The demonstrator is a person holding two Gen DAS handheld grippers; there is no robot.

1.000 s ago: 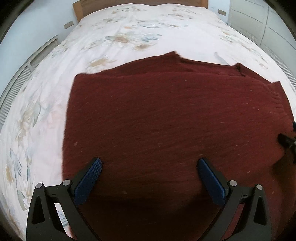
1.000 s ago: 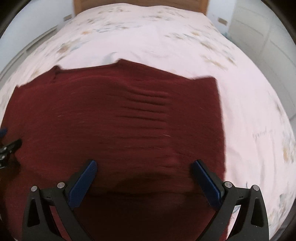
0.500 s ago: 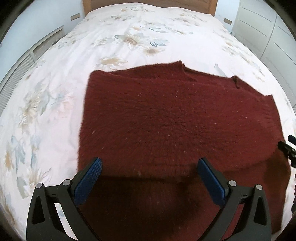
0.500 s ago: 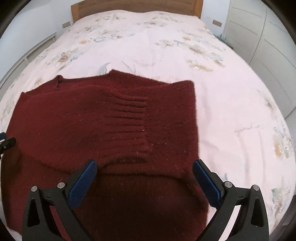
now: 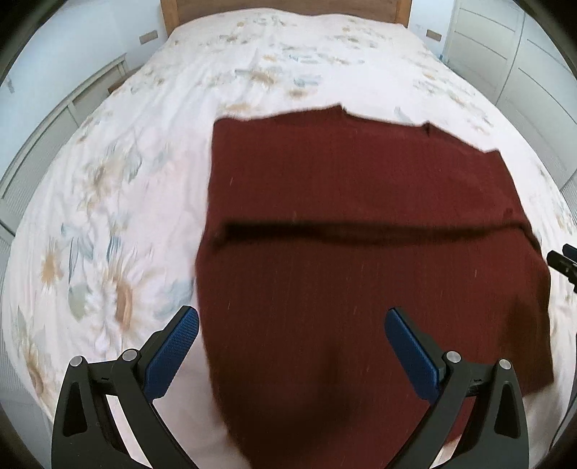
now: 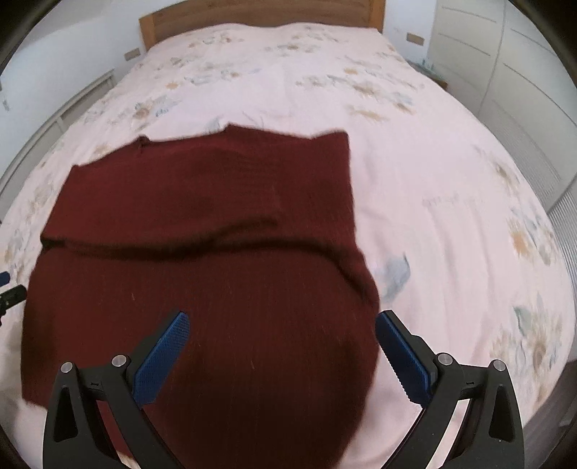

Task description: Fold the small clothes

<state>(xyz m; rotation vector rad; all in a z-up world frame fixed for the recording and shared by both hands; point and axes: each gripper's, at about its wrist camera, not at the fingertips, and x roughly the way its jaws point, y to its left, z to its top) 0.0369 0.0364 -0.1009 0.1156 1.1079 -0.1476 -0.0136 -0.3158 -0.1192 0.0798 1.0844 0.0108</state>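
A dark red knitted sweater (image 5: 360, 252) lies on the bed, with its far part folded over so that a fold edge runs across its middle; it also shows in the right wrist view (image 6: 202, 259). My left gripper (image 5: 292, 324) is open and empty above the sweater's near left edge. My right gripper (image 6: 281, 326) is open and empty above the sweater's near right part. The tip of the right gripper (image 5: 562, 258) shows at the right edge of the left wrist view. The tip of the left gripper (image 6: 9, 288) shows at the left edge of the right wrist view.
The bed has a white floral cover (image 5: 108, 202), also in the right wrist view (image 6: 450, 202), and a wooden headboard (image 6: 259, 14) at the far end. White wardrobe doors (image 6: 505, 57) stand on the right. A white wall and a low radiator (image 5: 54, 137) are on the left.
Both grippers have pulled back and up from the sweater, so more of the bed shows. The sweater's folded-over edge across its middle has come into view.
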